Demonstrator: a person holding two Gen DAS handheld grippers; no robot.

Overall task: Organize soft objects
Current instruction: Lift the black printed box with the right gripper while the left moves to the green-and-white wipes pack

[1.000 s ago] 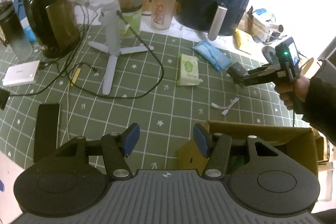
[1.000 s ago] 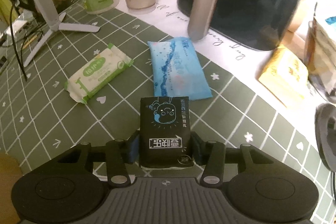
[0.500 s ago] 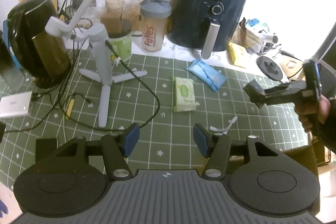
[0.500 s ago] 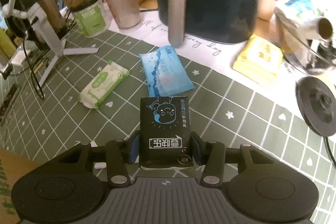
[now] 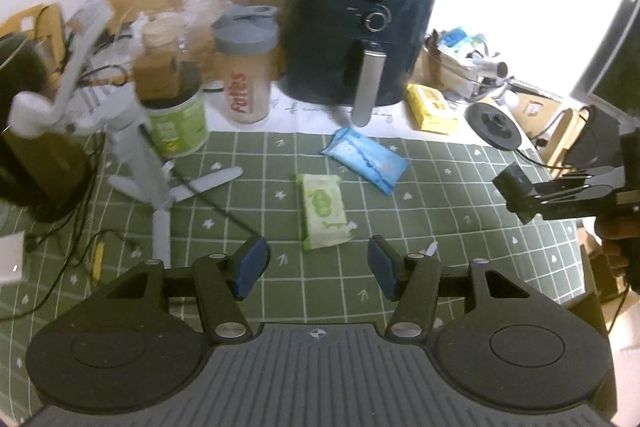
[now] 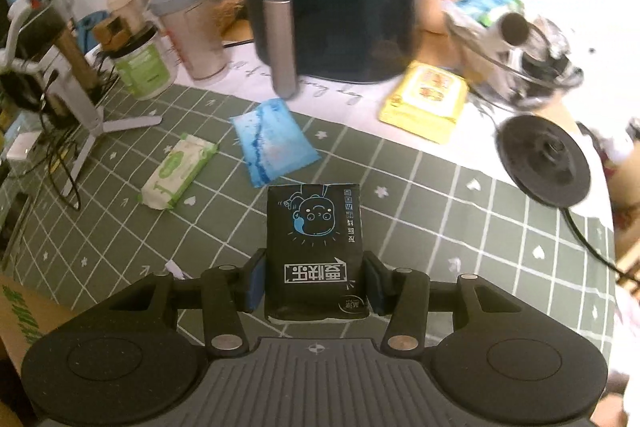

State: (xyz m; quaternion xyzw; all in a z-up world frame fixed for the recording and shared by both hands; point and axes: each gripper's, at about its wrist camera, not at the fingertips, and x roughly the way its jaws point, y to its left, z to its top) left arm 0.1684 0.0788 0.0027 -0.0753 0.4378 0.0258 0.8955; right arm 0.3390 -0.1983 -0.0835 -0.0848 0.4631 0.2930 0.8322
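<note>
Left wrist view: the left gripper [image 5: 316,265] hangs with its jaws spread and nothing between them, above the green grid mat [image 5: 440,187]. A green wipes pack [image 5: 323,211] and a blue pack [image 5: 365,159] lie on the mat.

Right wrist view: the right gripper [image 6: 315,281] clamps a black tissue pack [image 6: 315,247] held above the mat. A cardboard box [image 6: 20,311] shows at the lower left edge; its contents cannot be seen.

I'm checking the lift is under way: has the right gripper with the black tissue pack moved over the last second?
Yes. In the right wrist view the right gripper, shut on the black tissue pack, has pulled up and back from the blue pack, which now looks smaller and farther.
</note>
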